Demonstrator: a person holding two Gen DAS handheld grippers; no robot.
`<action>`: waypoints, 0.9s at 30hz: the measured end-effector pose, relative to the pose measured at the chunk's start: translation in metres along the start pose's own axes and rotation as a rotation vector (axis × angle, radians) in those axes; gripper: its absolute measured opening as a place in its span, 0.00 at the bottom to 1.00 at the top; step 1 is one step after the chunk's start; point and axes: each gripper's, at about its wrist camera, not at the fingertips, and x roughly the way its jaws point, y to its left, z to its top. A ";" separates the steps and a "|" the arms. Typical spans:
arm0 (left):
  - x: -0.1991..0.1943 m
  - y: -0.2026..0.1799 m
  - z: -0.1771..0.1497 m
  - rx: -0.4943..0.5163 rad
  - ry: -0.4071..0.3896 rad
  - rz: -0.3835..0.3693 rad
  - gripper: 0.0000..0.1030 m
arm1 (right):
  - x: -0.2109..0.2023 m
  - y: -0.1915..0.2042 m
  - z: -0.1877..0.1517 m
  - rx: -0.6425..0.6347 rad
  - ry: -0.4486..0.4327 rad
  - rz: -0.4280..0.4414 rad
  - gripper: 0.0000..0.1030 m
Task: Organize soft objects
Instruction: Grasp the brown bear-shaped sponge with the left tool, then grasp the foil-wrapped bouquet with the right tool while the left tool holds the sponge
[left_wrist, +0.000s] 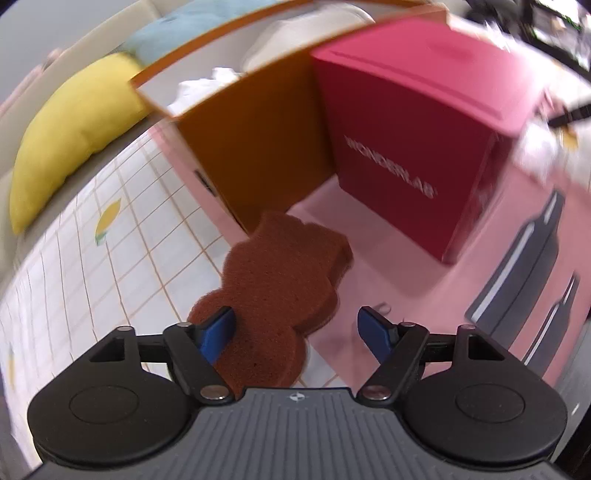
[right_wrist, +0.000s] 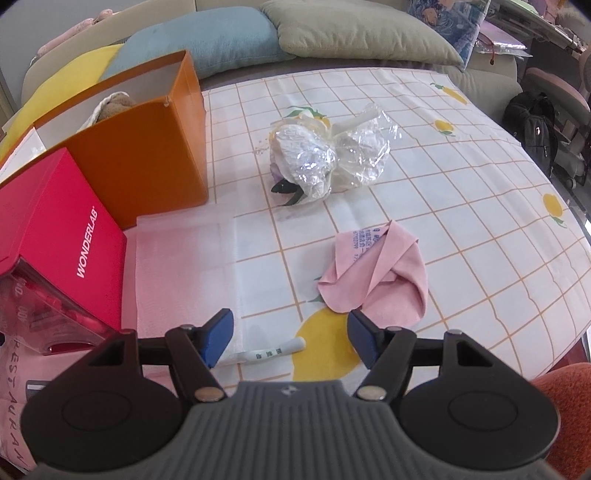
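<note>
Orange box (right_wrist: 147, 155) taken as landmark: open-topped, upright on the tabletop (right_wrist: 461, 206), which wears a checked cloth with lemon prints. Something pale and brownish lies inside the box; it cannot be made out further. Red box (right_wrist: 62, 236), marked WONDERLAB, stands touching the orange box's near side, both partly on a pink mat (right_wrist: 173, 269). Left tongs (left_wrist: 297, 326) point steeply down, just in front of the orange box's near corner, blue pads wide apart and gripping nothing. A brown sponge (left_wrist: 280, 273), cut like a bear, lies flat on the tabletop from that corner toward the camera; its near end passes under the left pad (left_wrist: 218, 332), and whether pad and sponge touch cannot be told. The other pad hangs over bare pink mat. Right tongs (right_wrist: 291, 338) sit well out from the orange box, on the near edge of the tabletop, open about two thirds, empty. Just beyond their right pad lies a folded pink cloth (right_wrist: 380, 277). A crumpled clear-plastic bundle (right_wrist: 325, 158) rests level with the orange box, off to its right, apart from it. Behind the box: yellow (right_wrist: 62, 85), blue (right_wrist: 207, 40) and grey-green (right_wrist: 354, 33) cushions.
</note>
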 end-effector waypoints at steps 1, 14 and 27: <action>0.002 -0.003 -0.001 0.029 0.007 0.015 0.86 | 0.001 0.000 0.000 0.002 0.002 -0.001 0.66; 0.004 -0.015 0.008 -0.112 0.025 0.180 0.49 | 0.008 -0.008 0.023 -0.012 -0.053 0.006 0.65; -0.023 -0.027 0.021 -0.298 -0.054 0.220 0.16 | 0.039 0.002 0.070 -0.097 -0.190 -0.024 0.46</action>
